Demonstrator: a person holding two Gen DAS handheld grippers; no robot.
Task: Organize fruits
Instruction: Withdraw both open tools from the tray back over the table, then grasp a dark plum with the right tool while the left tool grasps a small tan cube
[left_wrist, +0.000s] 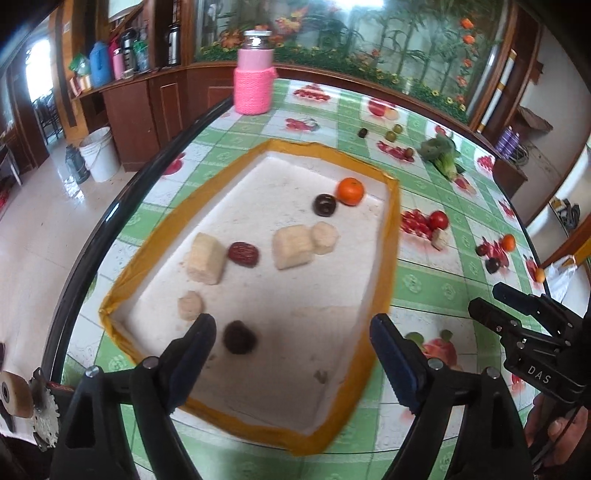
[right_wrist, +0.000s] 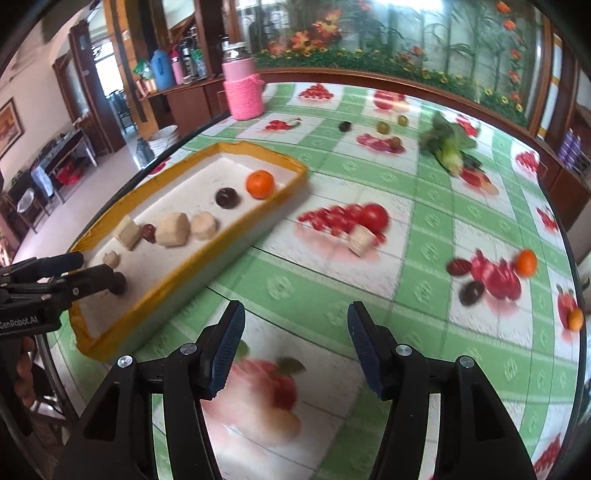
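left wrist view looked steeply down, close over the yellow-rimmed foam tray (left_wrist: 392, 236). right wrist view sat lower, facing across the fruit-print tablecloth (right_wrist: 424, 221). both shared tray, orange (left_wrist: 350, 191) and pink-sleeved jar (right_wrist: 242, 90).

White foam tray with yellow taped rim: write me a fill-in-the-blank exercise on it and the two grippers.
1. The white foam tray with yellow taped rim holds one round ____ tangerine.
2. The left gripper hovers above the ____.
3. The right gripper has its jaws ____.
4. The pale corn-cob chunk beside the tray lies on the ____.

Missing: orange; tray; open; tablecloth
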